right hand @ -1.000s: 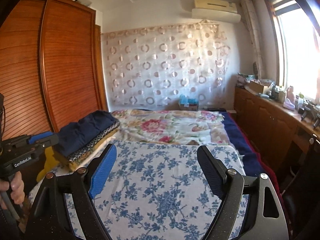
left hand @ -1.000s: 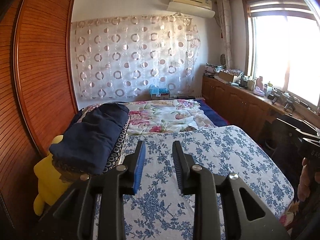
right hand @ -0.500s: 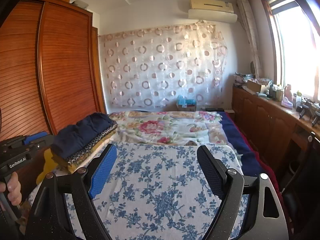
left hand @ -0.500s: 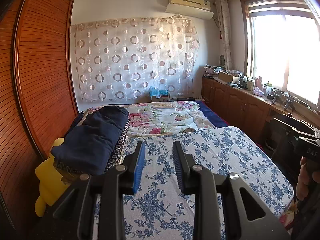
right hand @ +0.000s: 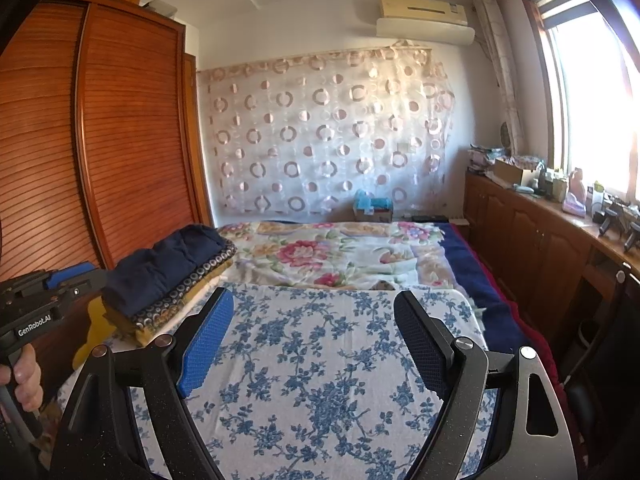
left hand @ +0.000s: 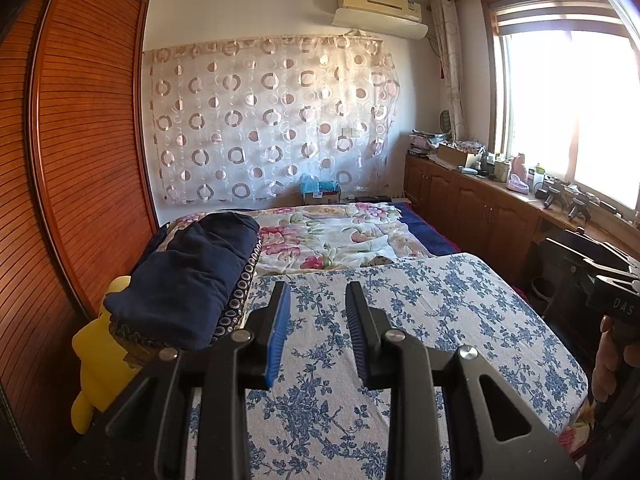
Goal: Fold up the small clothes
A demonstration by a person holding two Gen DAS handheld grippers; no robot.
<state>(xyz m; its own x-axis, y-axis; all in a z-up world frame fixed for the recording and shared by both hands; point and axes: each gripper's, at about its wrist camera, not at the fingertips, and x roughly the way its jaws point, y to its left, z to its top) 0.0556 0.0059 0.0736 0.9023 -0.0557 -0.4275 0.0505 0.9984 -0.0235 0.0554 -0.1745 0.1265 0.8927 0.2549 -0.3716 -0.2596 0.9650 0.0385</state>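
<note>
A stack of folded clothes with a navy garment on top (left hand: 188, 280) lies at the left edge of the bed; it also shows in the right wrist view (right hand: 168, 276). A blue-flowered white cloth (left hand: 420, 312) covers the near bed surface (right hand: 320, 352). My left gripper (left hand: 314, 300) hovers above this cloth, empty, its jaws a narrow gap apart. My right gripper (right hand: 312, 308) is wide open and empty above the same cloth. Each gripper's handle shows at the edge of the other's view.
A wooden wardrobe (left hand: 72, 160) stands on the left. A yellow plush toy (left hand: 96, 360) sits under the stack. A floral quilt (left hand: 332, 236) covers the far bed. Wooden cabinets with clutter (left hand: 480, 208) line the right wall under the window.
Both cameras have tilted up a little, so the room sits lower in view. The jaws and the clothes stack have not changed.
</note>
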